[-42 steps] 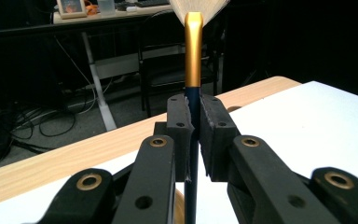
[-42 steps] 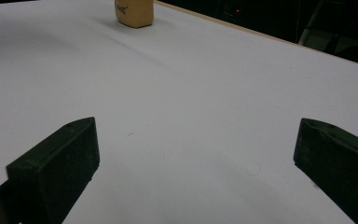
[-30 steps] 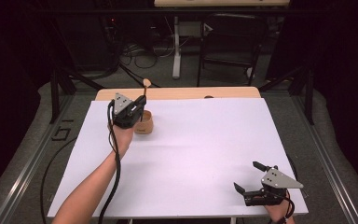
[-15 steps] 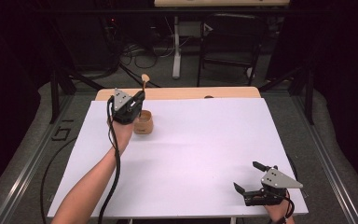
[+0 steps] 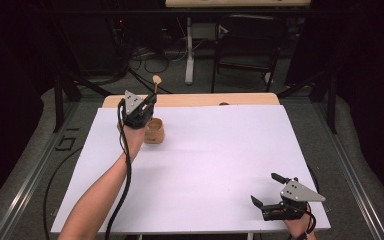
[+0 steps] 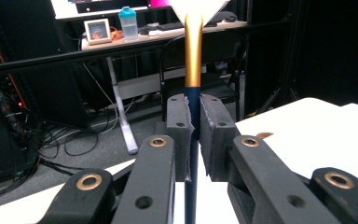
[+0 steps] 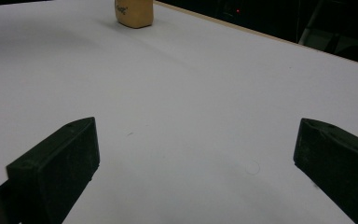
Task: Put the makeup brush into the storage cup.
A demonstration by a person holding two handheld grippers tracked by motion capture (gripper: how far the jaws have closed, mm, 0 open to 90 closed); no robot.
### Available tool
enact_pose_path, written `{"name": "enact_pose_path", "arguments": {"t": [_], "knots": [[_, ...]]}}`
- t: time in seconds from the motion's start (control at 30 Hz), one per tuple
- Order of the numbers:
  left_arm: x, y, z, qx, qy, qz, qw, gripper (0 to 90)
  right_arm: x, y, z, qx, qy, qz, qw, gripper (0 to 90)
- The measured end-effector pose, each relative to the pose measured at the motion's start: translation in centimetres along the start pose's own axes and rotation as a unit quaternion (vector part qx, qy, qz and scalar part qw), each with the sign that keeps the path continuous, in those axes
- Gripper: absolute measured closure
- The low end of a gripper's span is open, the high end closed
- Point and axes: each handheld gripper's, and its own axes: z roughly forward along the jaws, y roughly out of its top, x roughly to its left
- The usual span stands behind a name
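The left gripper [image 5: 147,102] is pinching a wooden spoon [image 6: 193,70] upright, its handle running toward twelve o'clock above the wooden cup [image 5: 154,131] on the bench [image 5: 220,165], while the right gripper [image 5: 265,192] is idling wide-jawed.

High view overhead; gripper views close, sharing table [image 5: 205,165].

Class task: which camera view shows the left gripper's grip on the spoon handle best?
The left gripper view: its pads clamp the spoon handle close up. The high view shows the left gripper small. The right gripper view shows the cup.
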Motion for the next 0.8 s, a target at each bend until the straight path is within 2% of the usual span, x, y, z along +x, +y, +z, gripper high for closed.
{"name": "enact_pose_path", "arguments": {"t": [0.37,0.8], "knots": [[0.2,-1.2,1.1,0.012,0.005,-0.01,0.9999,83.0,0.0,0.1,-0.2,0.002,-0.001,0.001,1.0,0.0],[0.3,-2.3,1.6,0.024,0.006,-0.015,0.9996,83.0,0.0,0.0,-0.1,0.0,0.0,0.0,1.0,0.0]]}}
